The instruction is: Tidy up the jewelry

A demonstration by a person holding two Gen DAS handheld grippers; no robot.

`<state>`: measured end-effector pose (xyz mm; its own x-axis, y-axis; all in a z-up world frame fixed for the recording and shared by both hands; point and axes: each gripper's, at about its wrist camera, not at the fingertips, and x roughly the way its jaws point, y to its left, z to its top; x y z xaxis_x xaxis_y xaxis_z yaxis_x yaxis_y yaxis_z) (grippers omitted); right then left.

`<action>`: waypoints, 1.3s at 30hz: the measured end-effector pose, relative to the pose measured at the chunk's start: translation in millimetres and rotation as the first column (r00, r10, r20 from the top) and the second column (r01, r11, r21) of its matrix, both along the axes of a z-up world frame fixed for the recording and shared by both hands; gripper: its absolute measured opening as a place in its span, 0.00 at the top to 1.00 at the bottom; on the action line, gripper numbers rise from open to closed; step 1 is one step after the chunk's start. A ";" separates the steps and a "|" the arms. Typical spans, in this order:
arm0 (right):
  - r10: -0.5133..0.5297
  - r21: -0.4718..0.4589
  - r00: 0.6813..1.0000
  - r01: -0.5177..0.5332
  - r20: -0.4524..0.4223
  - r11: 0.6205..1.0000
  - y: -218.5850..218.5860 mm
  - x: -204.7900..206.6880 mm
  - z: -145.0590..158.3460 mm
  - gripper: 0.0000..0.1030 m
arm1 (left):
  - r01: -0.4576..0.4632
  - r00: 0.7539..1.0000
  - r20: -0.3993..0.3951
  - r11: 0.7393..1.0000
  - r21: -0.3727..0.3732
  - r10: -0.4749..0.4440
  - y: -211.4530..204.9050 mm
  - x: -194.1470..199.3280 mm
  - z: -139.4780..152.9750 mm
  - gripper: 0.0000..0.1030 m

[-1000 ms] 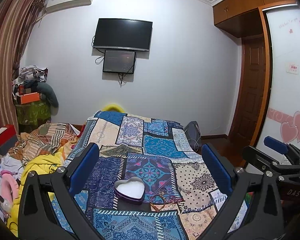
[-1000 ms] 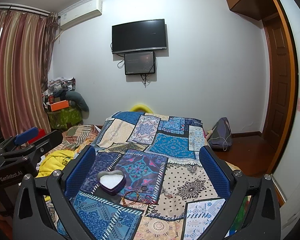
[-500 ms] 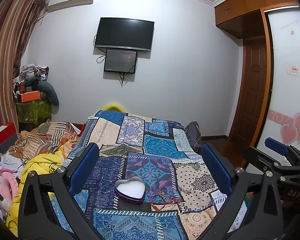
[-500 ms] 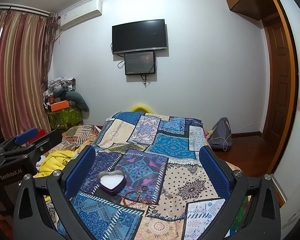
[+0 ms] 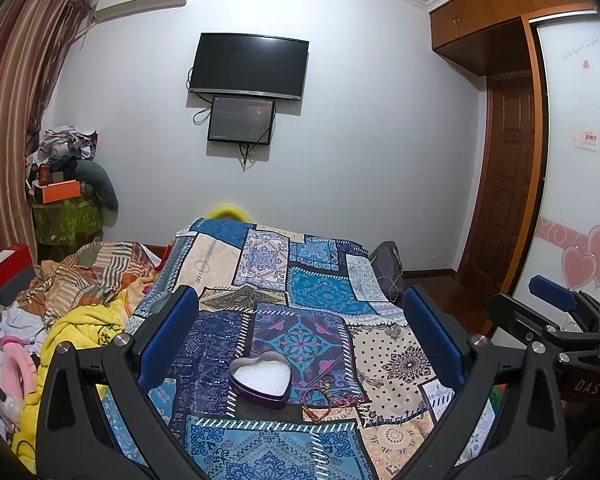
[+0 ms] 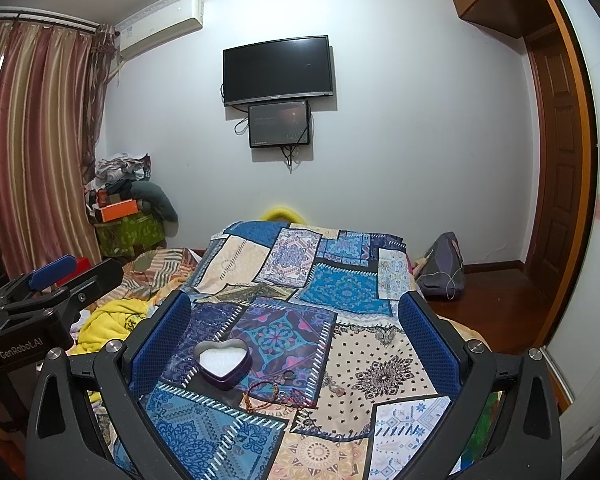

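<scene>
An open purple heart-shaped tin (image 5: 261, 378) with a white lining sits on the patchwork bedspread (image 5: 320, 292); it also shows in the right wrist view (image 6: 222, 363). A reddish bead bracelet (image 5: 316, 399) lies just right of the tin, also seen in the right wrist view (image 6: 262, 394), with a small ring (image 6: 288, 376) and a pendant (image 6: 337, 389) nearby. My left gripper (image 5: 302, 340) is open and empty, held above the bed before the tin. My right gripper (image 6: 294, 340) is open and empty too, beside it on the right.
A yellow blanket (image 5: 80, 332) and piled clothes lie left of the bed. A cluttered stand (image 5: 66, 200) is in the far left corner. A TV (image 5: 249, 66) hangs on the wall. A grey bag (image 6: 440, 264) sits on the floor by the wooden door (image 6: 556, 184).
Both views have shifted very slightly; the left one has tilted down a little. The tin and the jewelry have not moved, and both grippers stay open.
</scene>
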<state>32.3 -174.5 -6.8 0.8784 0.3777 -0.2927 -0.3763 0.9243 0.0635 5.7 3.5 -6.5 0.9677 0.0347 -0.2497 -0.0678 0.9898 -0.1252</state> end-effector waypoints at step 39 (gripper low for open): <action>-0.034 -0.145 0.904 -0.031 -0.425 0.989 -25.0 108.9 -141.8 0.10 | 0.142 0.806 -0.571 0.987 -0.070 -0.156 -8.8 136.6 -181.9 0.16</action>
<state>141.2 -199.5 -148.6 0.6582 0.3013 -0.6899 -0.3416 0.9362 0.0828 142.3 -5.3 -188.4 0.6415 -0.1110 -0.7590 0.0140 0.9910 -0.1331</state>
